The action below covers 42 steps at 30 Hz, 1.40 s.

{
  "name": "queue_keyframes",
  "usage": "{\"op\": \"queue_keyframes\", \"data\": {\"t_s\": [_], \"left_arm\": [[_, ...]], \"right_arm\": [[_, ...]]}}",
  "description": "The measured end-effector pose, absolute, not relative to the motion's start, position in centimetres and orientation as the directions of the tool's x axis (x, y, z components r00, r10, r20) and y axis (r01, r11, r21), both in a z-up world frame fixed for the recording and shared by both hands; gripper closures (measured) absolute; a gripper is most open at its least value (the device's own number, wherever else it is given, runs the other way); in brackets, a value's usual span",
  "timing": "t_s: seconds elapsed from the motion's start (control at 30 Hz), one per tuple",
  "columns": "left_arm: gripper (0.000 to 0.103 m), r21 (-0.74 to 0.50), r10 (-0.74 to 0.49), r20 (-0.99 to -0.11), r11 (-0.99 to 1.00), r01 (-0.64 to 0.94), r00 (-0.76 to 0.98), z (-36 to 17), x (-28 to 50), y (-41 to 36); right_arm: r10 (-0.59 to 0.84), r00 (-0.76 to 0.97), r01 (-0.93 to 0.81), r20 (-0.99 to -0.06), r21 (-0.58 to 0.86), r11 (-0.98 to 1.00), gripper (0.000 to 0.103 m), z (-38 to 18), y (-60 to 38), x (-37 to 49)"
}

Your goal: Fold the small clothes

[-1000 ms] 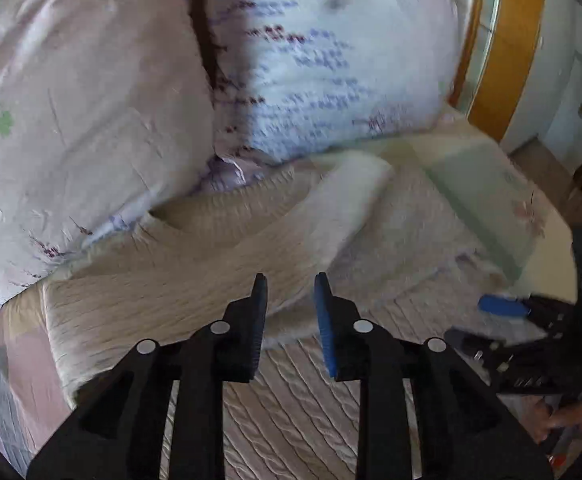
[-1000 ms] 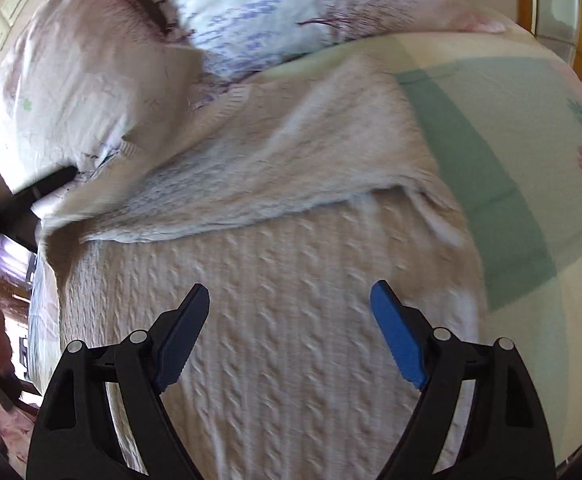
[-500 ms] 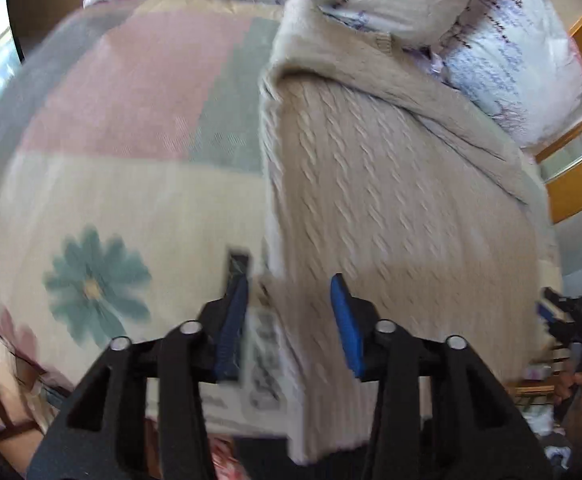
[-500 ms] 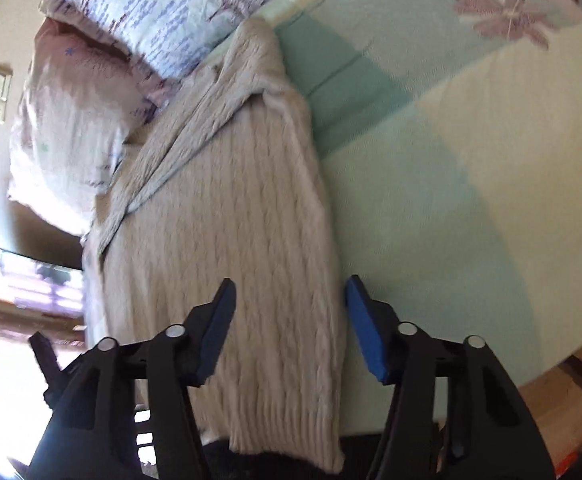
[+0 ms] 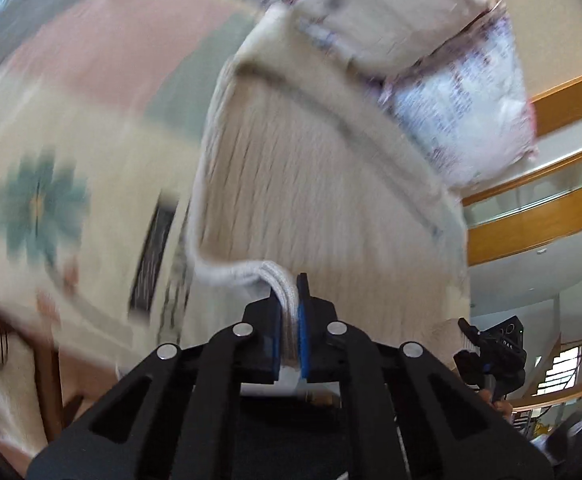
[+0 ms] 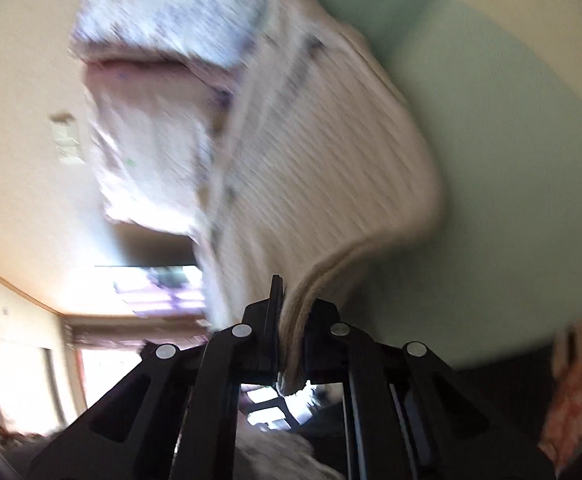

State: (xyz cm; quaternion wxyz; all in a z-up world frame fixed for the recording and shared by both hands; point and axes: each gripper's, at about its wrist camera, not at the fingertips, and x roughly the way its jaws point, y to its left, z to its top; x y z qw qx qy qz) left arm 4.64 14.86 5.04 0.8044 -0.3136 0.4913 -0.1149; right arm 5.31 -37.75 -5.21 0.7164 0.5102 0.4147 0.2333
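Observation:
A cream cable-knit sweater [image 5: 315,184] lies lengthwise on the bed, its far end by the pillows. My left gripper [image 5: 289,304] is shut on the sweater's near hem at its left corner, and the ribbed edge bunches between the blue pads. My right gripper [image 6: 291,312] is shut on the near hem at the sweater's [image 6: 331,168] right corner, and the fabric rises in a curve from the jaws. The right gripper also shows small in the left wrist view [image 5: 491,352]. Both views are motion-blurred.
The bed has a patchwork cover [image 5: 71,128] with pink, green and cream panels and a teal flower. Two pillows [image 5: 463,92] lie at the head. A wooden headboard [image 5: 543,216] stands at the right. The green panel [image 6: 511,160] lies right of the sweater.
Both grippers, open half a second ago over the sweater's near hem, have closed on its two corners. The hem is now lifted and bunched in the jaws.

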Motion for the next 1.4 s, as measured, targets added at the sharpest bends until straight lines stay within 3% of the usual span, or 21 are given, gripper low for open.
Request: {"op": "queue_keyframes", "data": {"t_s": [0.2, 0.3, 0.33, 0.37, 0.4, 0.43, 0.53, 0.57, 0.73, 0.93, 1.0, 1.07, 1.13, 1.27, 1.4], "left_arm": [[0.097, -0.581, -0.421, -0.628, 0.813, -0.035, 0.654, 10.9, 18.0, 17.6], [0.092, -0.539, -0.376, -0.648, 0.841, -0.050, 0.662, 10.9, 25.1, 16.5], [0.087, -0.525, -0.362, -0.669, 0.848, -0.069, 0.649, 10.2, 27.0, 16.1], [0.066, -0.499, -0.339, -0.707, 0.861, -0.097, 0.621, 9.3, 28.9, 15.7], [0.054, -0.446, -0.287, -0.763, 0.882, -0.150, 0.579, 8.3, 30.4, 15.5], [0.045, -0.411, -0.253, -0.796, 0.893, -0.184, 0.551, 7.7, 31.0, 15.6], [0.032, -0.431, -0.270, -0.794, 0.882, -0.191, 0.544, 6.7, 29.4, 17.7], [0.031, -0.429, -0.275, -0.801, 0.883, -0.189, 0.532, 6.0, 28.7, 18.3], [0.037, -0.501, -0.381, -0.816, 0.841, -0.203, 0.434, 2.1, 27.9, 19.5], [0.043, -0.626, -0.504, -0.730, 0.763, -0.157, 0.462, 0.8, 28.2, 18.2], [0.047, -0.594, -0.468, -0.737, 0.793, -0.137, 0.487, 0.7, 28.0, 17.4], [0.082, -0.592, -0.449, -0.745, 0.785, -0.179, 0.493, 0.1, 27.9, 17.7], [0.088, -0.694, -0.527, -0.694, 0.670, -0.262, 0.491, -0.7, 27.9, 18.4], [0.089, -0.664, -0.543, -0.688, 0.739, -0.117, 0.481, 4.8, 28.3, 13.1], [0.089, -0.751, -0.692, -0.555, 0.656, 0.080, 0.462, 11.4, 30.5, 2.6]], "right_arm": [[0.702, 0.699, -0.085, -0.135, 0.959, 0.269, 0.095, 1.0, -39.4, 16.9], [0.635, 0.756, -0.054, -0.159, 0.951, 0.303, 0.090, 2.0, -39.6, 24.5], [0.622, 0.761, -0.015, -0.186, 0.953, 0.303, 0.082, 1.5, -39.4, 26.4], [0.608, 0.752, 0.058, -0.254, 0.945, 0.323, 0.051, 0.7, -39.2, 29.0], [0.588, 0.736, 0.127, -0.336, 0.921, 0.368, 0.038, 0.1, -39.1, 30.4], [0.565, 0.723, 0.182, -0.397, 0.899, 0.398, 0.038, -0.2, -39.0, 31.1], [0.581, 0.723, 0.154, -0.375, 0.907, 0.393, 0.030, 0.0, -38.8, 29.5], [0.555, 0.725, 0.152, -0.408, 0.880, 0.450, 0.027, 0.3, -39.0, 28.2], [0.541, 0.701, 0.209, -0.464, 0.859, 0.467, 0.027, -0.9, -39.8, 25.6], [0.555, 0.682, 0.198, -0.475, 0.851, 0.486, 0.027, -1.6, -40.2, 24.3], [0.570, 0.669, 0.193, -0.478, 0.851, 0.488, 0.026, -1.8, -40.6, 23.7], [0.589, 0.653, 0.189, -0.477, 0.855, 0.484, 0.026, -2.1, -40.7, 23.7], [0.604, 0.641, 0.184, -0.474, 0.858, 0.479, 0.026, -2.2, -40.9, 23.7], [0.615, 0.629, 0.168, -0.475, 0.856, 0.489, 0.026, -1.9, -41.7, 23.5], [0.597, 0.642, 0.155, -0.481, 0.844, 0.514, 0.026, -1.1, -43.0, 23.6]]}}
